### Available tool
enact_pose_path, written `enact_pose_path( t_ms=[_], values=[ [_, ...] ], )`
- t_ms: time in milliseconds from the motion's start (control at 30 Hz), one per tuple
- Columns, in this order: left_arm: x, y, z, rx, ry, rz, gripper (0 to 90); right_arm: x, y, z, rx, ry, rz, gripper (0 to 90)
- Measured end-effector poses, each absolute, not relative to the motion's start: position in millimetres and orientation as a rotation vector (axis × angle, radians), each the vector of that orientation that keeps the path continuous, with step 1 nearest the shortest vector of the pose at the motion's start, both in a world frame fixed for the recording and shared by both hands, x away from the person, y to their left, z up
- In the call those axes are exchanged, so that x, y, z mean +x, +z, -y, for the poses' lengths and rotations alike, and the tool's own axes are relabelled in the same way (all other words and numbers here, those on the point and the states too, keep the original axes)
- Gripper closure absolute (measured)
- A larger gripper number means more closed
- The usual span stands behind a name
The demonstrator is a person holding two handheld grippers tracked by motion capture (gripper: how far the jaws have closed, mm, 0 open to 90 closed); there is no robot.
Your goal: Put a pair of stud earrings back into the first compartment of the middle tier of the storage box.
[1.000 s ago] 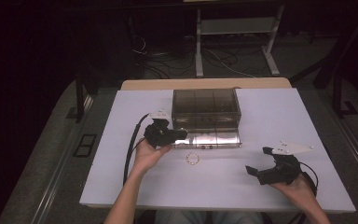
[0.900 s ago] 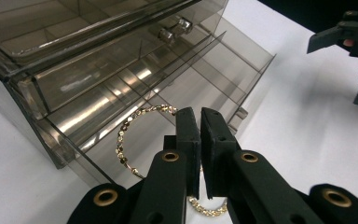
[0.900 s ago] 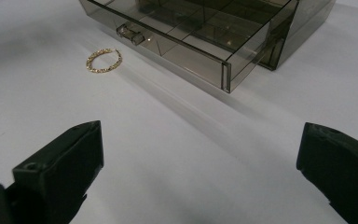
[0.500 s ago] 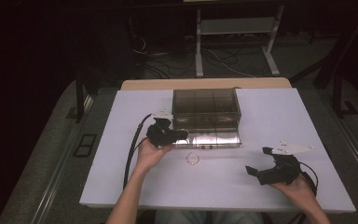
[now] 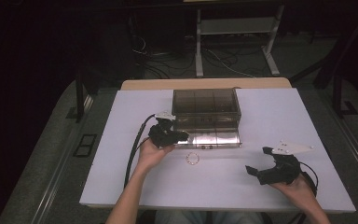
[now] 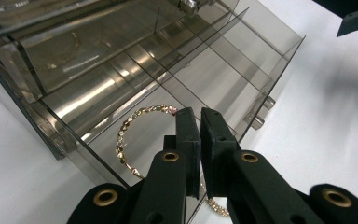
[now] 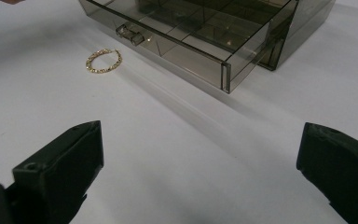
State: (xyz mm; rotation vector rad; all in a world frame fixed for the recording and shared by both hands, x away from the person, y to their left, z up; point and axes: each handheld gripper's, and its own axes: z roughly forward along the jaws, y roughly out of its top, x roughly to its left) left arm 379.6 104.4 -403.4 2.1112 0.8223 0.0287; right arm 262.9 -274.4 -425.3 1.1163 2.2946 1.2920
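While the work in hand is stowing jewellery, the high view places the left gripper [image 5: 179, 136] at the left end of the open drawer [image 5: 214, 139], which is pulled out toward the near side of the smoked organiser box [image 5: 205, 102]. This position puts the load directly above a compartment. A loose bracelet [image 5: 192, 159] lies flat on the desk [image 5: 121, 140], just near of the drawer front and apart from it, probably waiting its turn. The right gripper [image 5: 259, 161] is held at the near right, well apart from the box, which leaves the drawer approach unobstructed.

From the left gripper view, the jaws stand almost together, clamped on the held bracelet [image 6: 126, 128]. The gold chain loops out to the left of the jaws and hangs across the drawer's left wall, over its leftmost compartment. A thin link needs a nearly closed grip, which accounts for the narrow gap. Whether the chain touches the drawer floor cannot be told.

From the right gripper view, the jaws stand wide apart with nothing between them, aimed over bare desk toward the drawer's corner. The loose bracelet shows far left, beside the drawer handle [image 7: 129, 33].
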Motion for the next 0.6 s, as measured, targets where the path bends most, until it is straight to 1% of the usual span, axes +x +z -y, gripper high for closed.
enact_pose_path(
  t_ms=[167,233,367,600],
  values=[
    [380.9,-404.6,-105.0,2.120,0.013,-0.837,84.7,262.9,-425.3,274.5,1.116,1.292,-2.294,0.0],
    [380.7,-404.1,-105.5,2.114,0.003,-0.839,77.7,262.9,-425.3,274.5,1.116,1.292,-2.294,0.0],
    [378.8,-401.4,-106.4,2.095,0.010,-0.836,67.8,263.1,-425.2,275.0,1.121,1.291,-2.292,0.0],
    [374.1,-394.3,-109.1,2.070,0.011,-0.832,54.8,263.0,-425.3,274.7,1.119,1.291,-2.292,0.0]
  ],
)
